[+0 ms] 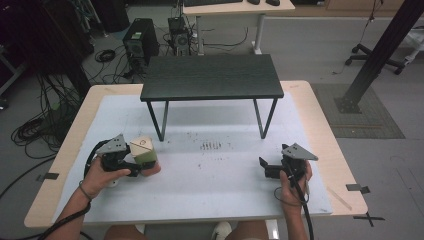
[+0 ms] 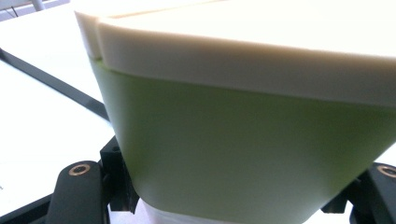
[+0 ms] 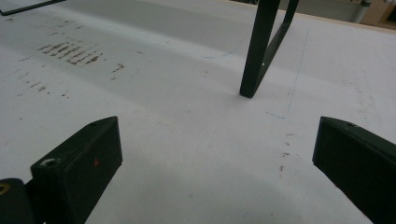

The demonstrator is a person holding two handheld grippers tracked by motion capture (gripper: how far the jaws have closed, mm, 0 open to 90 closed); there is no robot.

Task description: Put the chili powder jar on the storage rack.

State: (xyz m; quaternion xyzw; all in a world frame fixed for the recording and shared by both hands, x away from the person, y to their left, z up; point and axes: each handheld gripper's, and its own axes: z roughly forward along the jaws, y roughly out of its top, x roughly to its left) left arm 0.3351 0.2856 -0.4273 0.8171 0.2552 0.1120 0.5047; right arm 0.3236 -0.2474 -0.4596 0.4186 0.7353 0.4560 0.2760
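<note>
A tapered light-green container with a cream lid (image 1: 143,151) stands at the left of the white mat, and my left gripper (image 1: 140,168) is shut on its lower part. In the left gripper view the green wall (image 2: 243,154) looms close between the two black fingers (image 2: 77,193), with the cream lid (image 2: 261,51) above it. To the right on the mat, my right gripper (image 1: 265,168) is open and nothing lies between its jaws. In the right gripper view its gripper (image 3: 215,158) spans bare white mat.
A low black bench (image 1: 210,76) on thin metal legs stands at the back of the mat (image 1: 210,195); one leg (image 3: 257,60) rises ahead of my right gripper. Dark scuff marks (image 1: 211,146) dot the mat's middle. Computers and cables lie on the floor beyond.
</note>
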